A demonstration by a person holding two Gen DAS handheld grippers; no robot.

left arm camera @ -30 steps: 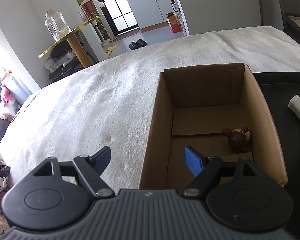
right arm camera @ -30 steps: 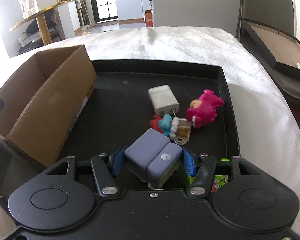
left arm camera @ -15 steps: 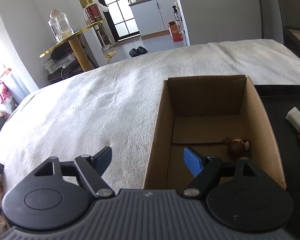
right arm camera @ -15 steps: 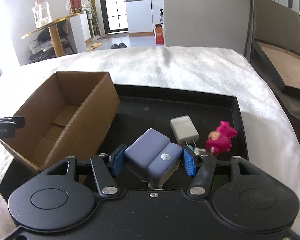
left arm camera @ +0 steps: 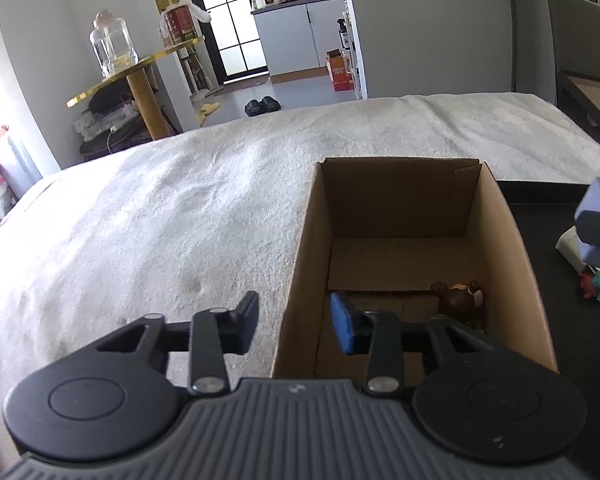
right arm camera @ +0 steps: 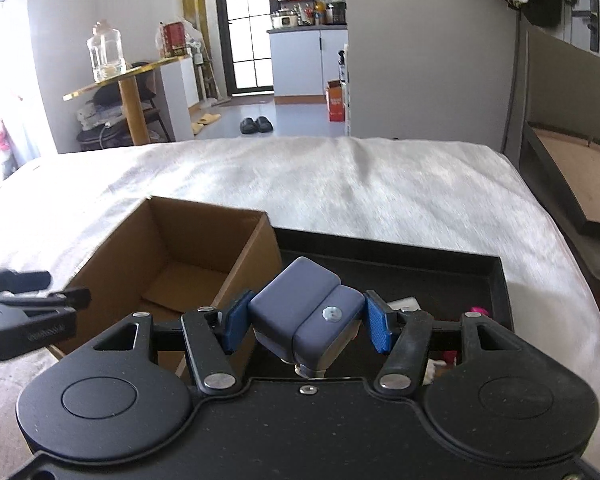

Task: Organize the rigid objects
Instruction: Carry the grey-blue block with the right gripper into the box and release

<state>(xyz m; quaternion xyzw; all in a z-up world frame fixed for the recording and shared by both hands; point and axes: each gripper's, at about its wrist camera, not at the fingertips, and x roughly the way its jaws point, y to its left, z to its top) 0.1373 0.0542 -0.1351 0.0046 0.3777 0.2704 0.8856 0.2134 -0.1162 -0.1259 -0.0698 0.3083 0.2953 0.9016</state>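
My right gripper point(right arm camera: 305, 322) is shut on a lavender block-shaped charger point(right arm camera: 304, 316) and holds it in the air above the black tray point(right arm camera: 440, 268), just right of the open cardboard box point(right arm camera: 172, 248). The charger also shows at the right edge of the left wrist view point(left arm camera: 598, 220). My left gripper point(left arm camera: 294, 322) is open and empty, straddling the near left wall of the box point(left arm camera: 300, 260). A small brown bear figure point(left arm camera: 460, 300) lies inside the box. A white charger point(left arm camera: 568, 246) and a red-and-teal toy point(left arm camera: 598, 284) lie on the tray.
The box and tray rest on a white bed cover point(left arm camera: 160, 220). A pink toy point(right arm camera: 478, 311) shows partly behind my right gripper. A gold side table point(left arm camera: 136, 76) with a glass jar stands at the far left. A dark headboard and open drawer point(right arm camera: 572, 160) stand at the right.
My right gripper has lifted the lavender charger off the tray and carried it up and left toward the box. My left gripper has stayed open at the box's near wall.
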